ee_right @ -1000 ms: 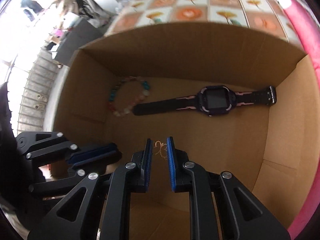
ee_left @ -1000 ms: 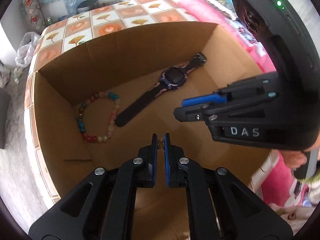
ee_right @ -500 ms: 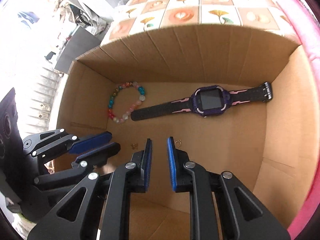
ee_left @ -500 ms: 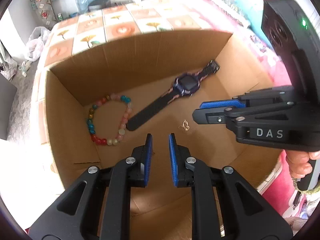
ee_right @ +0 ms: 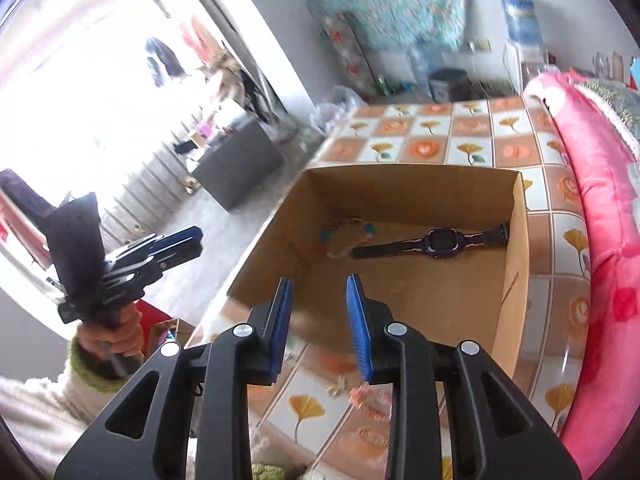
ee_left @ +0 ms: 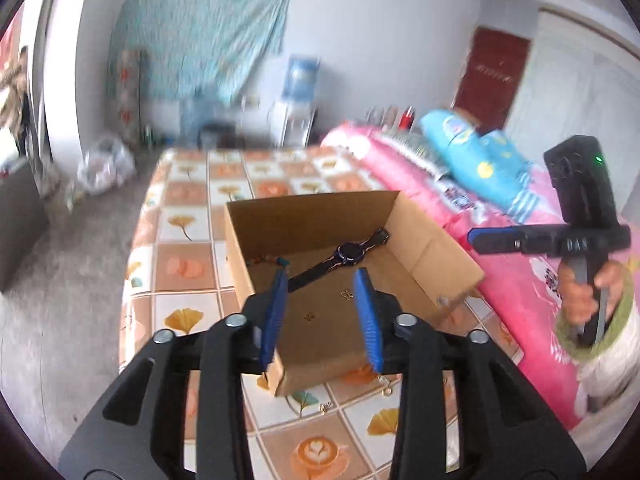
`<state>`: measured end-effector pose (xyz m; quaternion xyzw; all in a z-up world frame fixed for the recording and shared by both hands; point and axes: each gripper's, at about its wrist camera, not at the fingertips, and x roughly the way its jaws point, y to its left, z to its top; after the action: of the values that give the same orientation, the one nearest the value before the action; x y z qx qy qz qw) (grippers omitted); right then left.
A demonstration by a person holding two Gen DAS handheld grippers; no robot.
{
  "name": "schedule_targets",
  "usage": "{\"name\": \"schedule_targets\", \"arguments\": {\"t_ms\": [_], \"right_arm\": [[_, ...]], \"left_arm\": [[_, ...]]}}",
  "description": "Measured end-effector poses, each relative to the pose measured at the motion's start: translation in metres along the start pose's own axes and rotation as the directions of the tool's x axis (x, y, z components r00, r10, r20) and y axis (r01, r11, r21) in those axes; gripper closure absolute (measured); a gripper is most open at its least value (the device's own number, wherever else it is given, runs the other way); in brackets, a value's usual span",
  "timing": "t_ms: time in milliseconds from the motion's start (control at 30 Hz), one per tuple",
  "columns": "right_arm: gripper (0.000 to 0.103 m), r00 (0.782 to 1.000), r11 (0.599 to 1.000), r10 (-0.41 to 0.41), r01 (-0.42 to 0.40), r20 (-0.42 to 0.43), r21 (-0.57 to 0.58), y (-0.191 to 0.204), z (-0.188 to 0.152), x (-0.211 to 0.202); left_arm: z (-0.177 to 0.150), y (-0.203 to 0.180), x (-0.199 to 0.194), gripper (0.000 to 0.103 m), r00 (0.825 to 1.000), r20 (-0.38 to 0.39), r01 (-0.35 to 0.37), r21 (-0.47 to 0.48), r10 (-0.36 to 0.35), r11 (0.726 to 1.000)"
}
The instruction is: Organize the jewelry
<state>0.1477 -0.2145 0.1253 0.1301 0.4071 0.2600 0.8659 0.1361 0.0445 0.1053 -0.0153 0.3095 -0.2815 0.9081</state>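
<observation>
A cardboard box (ee_left: 260, 236) (ee_right: 516, 264) stands on the tiled table. Inside lie a dark watch (ee_left: 350, 254) (ee_right: 440, 240), a beaded bracelet (ee_left: 266, 260) (ee_right: 348, 234) and two small gold earrings (ee_left: 346, 294) (ee_left: 308, 315); one earring (ee_right: 398, 286) shows faintly in the right wrist view. My left gripper (ee_left: 322, 312) hovers above the box's near edge, jaws opening, nothing between them. My right gripper (ee_right: 320, 316) hangs over the near left corner, jaws opening, empty too. More small gold pieces (ee_left: 386, 386) (ee_left: 325, 408) lie on the table in front of the box.
The table (ee_left: 180, 256) wears an orange and white patterned cloth. A pink bed (ee_left: 512, 276) (ee_right: 600, 240) runs along the right side. The other gripper and the hand holding it show at the right (ee_left: 576, 236) and at the left (ee_right: 120, 268). Grey floor lies to the left.
Both grippers have let go of the earrings, which now lie on the box floor, and have pulled up and back out of the box. Both pairs of jaws have spread wider.
</observation>
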Motion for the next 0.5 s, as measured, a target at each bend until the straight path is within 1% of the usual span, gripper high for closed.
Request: {"name": "schedule_targets", "arguments": {"t_ms": [67,133,233,300,333,400,433,467,500], "right_arm": [[0.074,1.0,1.0,0.026,-0.026,0.006,0.011,0.003,-0.019,-0.004],[0.074,1.0,0.999,0.025,-0.026,0.005,0.024,0.005,-0.039,-0.003],[0.074,1.0,0.998,0.015,-0.015,-0.009,0.067,0.003,-0.071,0.008],[0.074,1.0,0.996,0.008,-0.006,-0.023,0.091,0.003,-0.089,0.021],[0.074,0.997,0.994,-0.049,0.054,-0.056,0.091,0.005,-0.101,0.035],[0.074,0.992,0.992,-0.086,0.093,-0.089,0.079,0.008,-0.116,0.055],[0.075,0.986,0.989,-0.131,0.137,-0.104,0.053,0.011,-0.123,0.064],[0.075,0.975,0.982,-0.185,0.188,-0.12,0.016,0.016,-0.129,0.072],[0.075,0.97,0.978,-0.205,0.206,-0.126,-0.005,0.02,-0.134,0.076]], "left_arm": [[-0.026,-0.005,-0.014,0.066,1.0,0.013,-0.001,0.007,0.0,1.0],[-0.052,-0.009,-0.017,0.066,1.0,0.005,-0.021,0.0,0.021,1.0],[-0.082,-0.015,-0.01,0.066,0.999,-0.042,-0.024,-0.03,0.023,0.999],[-0.1,-0.019,0.001,0.066,0.997,-0.074,-0.013,-0.059,0.008,0.998],[-0.108,-0.02,0.009,0.066,0.996,-0.093,-0.02,-0.069,0.014,0.997],[-0.121,-0.018,0.022,0.066,0.992,-0.122,-0.024,-0.079,0.014,0.997],[-0.126,-0.018,0.032,0.066,0.99,-0.141,-0.027,-0.081,0.015,0.996],[-0.129,-0.018,0.039,0.068,0.988,-0.153,-0.03,-0.072,0.019,0.997],[-0.132,-0.02,0.045,0.072,0.987,-0.157,-0.033,-0.051,0.025,0.998]]}}
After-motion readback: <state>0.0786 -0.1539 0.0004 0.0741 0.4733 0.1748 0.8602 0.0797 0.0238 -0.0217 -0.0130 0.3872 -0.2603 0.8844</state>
